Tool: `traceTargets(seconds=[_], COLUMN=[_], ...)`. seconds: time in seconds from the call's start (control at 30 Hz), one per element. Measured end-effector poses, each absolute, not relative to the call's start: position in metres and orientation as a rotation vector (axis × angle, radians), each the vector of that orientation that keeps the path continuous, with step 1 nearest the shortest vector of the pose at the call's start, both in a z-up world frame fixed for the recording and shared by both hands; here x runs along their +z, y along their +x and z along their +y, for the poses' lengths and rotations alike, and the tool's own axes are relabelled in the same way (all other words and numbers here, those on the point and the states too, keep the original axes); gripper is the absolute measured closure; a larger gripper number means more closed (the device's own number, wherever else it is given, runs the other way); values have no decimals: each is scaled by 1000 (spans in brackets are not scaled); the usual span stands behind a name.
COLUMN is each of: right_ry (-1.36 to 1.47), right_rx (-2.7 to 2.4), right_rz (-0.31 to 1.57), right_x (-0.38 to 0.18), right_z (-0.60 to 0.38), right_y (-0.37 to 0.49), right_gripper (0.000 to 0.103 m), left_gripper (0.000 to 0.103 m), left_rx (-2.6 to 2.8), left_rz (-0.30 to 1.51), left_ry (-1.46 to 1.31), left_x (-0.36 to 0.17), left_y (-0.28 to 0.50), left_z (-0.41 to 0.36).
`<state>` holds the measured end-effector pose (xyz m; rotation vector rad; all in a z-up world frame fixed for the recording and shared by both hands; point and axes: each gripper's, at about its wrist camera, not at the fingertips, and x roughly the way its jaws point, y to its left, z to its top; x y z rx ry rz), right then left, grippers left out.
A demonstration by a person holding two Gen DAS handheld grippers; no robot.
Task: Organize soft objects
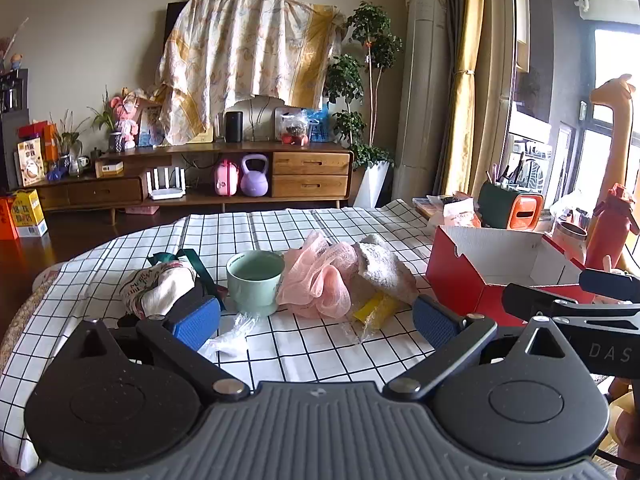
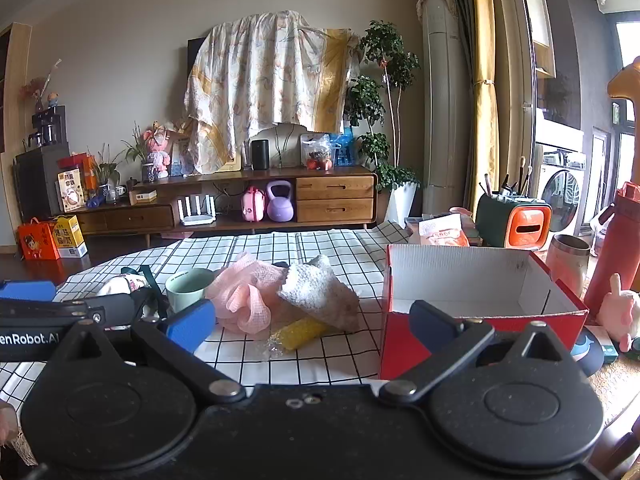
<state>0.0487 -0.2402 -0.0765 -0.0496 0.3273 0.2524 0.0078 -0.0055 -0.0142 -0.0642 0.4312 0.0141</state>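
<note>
Both grippers, left [image 1: 316, 326] and right [image 2: 312, 326], hung spread wide and empty above the checked tablecloth [image 1: 320, 354]. Beyond lay a yellow sponge [image 2: 298, 332], pink bath puff [image 1: 316, 282], white towel [image 2: 320, 294], mug [image 1: 254, 280], and, rightward, a red box [image 2: 472, 280].

Pink pouf [image 1: 320, 280] (crumpled) against towel [image 1: 384, 270]

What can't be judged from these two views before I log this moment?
- Box floor: its front wall hides it in both views.
- Yellow packet: partly under the white cloth and pink mesh sponge.
- Cup contents: rim angle hides them.
- Fabric pouch: left gripper finger covers part.
</note>
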Motion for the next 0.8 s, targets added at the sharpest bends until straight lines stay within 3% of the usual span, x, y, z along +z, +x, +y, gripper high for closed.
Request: traceTargets(seconds=[0.8], right_ry=[-32], right_rx=[250], right_rz=[343], right_x=[-75], right_z=[-239], right_y=[51], right_gripper=[0], left_gripper=[0], left_rx=[8], left_rz=[439], left_ry=[-92], left_x=[-1], left_y=[-3], left_z=[2])
